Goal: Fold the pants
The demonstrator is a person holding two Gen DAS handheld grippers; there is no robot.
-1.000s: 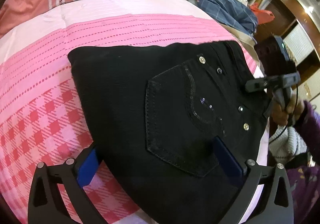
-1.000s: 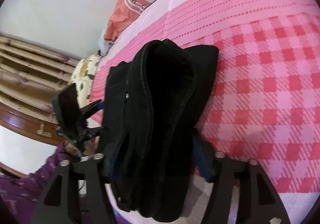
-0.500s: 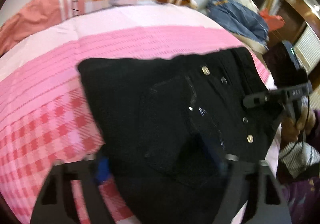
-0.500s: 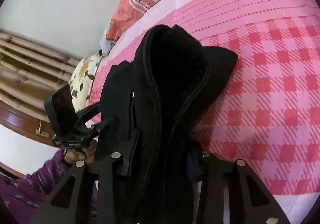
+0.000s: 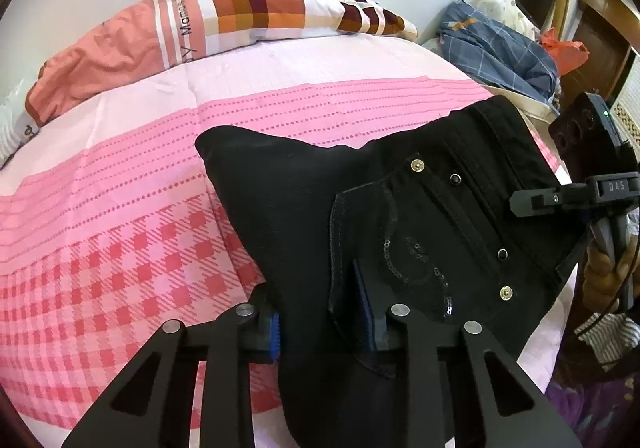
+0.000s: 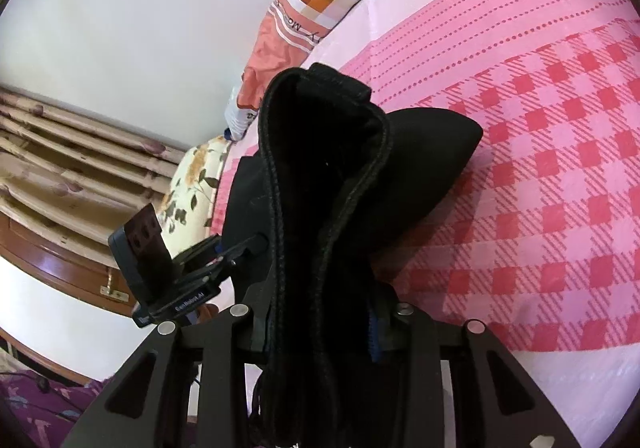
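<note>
Pants (image 5: pixel 400 215) bunched between both grippers' closing jaws.

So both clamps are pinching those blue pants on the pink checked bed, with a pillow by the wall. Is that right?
Nearly. The pants are black, not blue, as the left wrist view shows. The left gripper and right gripper are both closing on them over the pink checked bed, with the pillow by the wall.

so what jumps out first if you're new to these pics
The black pants stand out first, bunched up in the middle of the pink checked bedspread. Both grippers have them: the left gripper is closing on the cloth by the back pocket, and the right gripper is closing on the thick folded edge. Behind, a checked pillow lies at the head of the bed.
</note>
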